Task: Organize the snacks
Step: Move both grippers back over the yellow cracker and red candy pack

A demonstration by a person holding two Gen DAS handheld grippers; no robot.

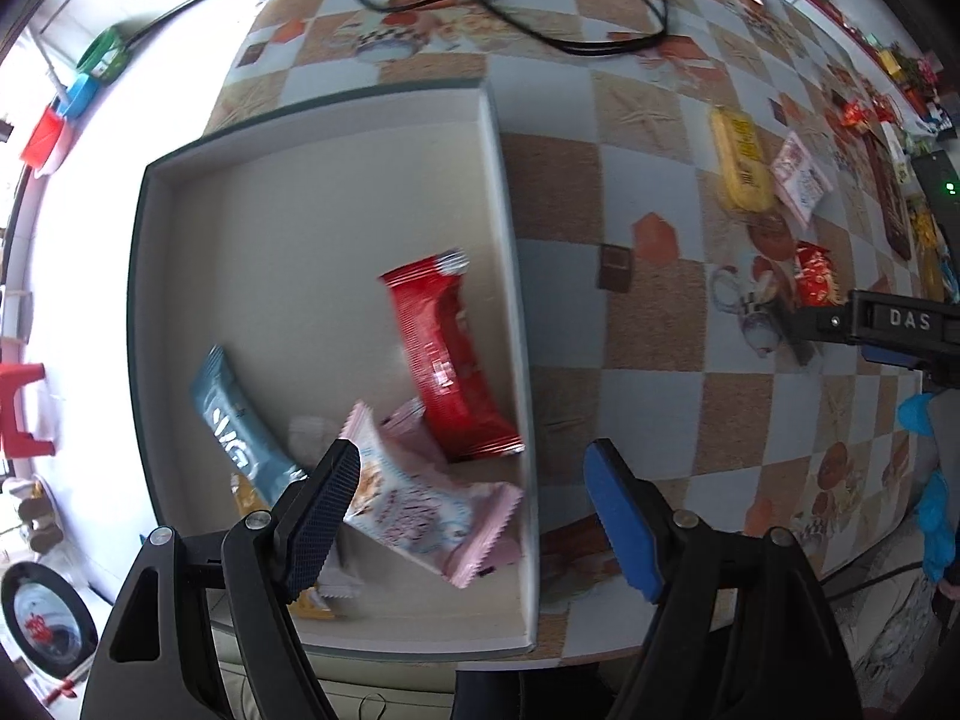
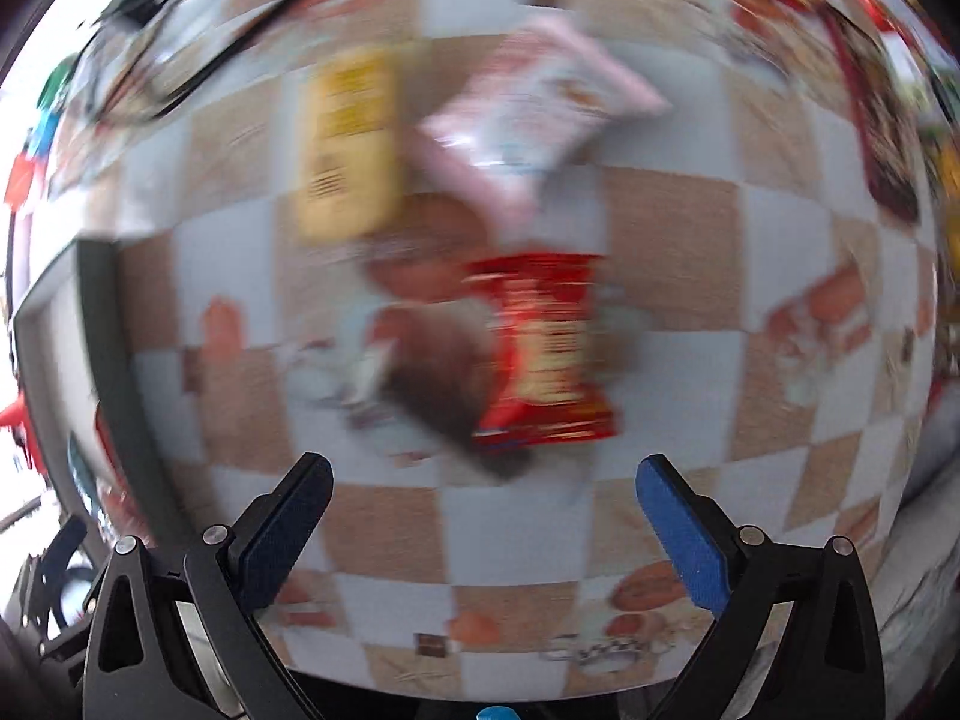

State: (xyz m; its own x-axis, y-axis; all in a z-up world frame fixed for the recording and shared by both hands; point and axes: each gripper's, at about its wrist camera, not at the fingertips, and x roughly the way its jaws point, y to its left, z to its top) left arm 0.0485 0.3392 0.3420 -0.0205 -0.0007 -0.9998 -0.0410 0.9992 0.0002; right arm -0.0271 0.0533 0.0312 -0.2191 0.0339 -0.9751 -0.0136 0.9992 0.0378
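My left gripper [image 1: 474, 504] hung over the near right corner of the tray [image 1: 510, 276], jaws wide open and holding nothing. Inside, going left to right: blue bar [image 1: 240, 426] at 9 o'clock of the fingers, pink packet [image 1: 420, 510] right under the left pad, red wrapper [image 1: 450, 360] at 12 o'clock, leaning near the right wall. Risk here: the left pad sat so close to the pink packet that any drop or swing could snag it and drag it over the wall. My right gripper [image 2: 483, 516] was also spread open and empty, above the checkered tablecloth [image 2: 672, 240]. Yellow pack [image 2: 348, 144] at 11 o'clock, pink bag [image 2: 540, 114] at 12, red pouch [image 2: 543, 354] just ahead. That view was badly smeared, so I judged a grab likely to miss, pinch the foil edge only, or catch the cloth.
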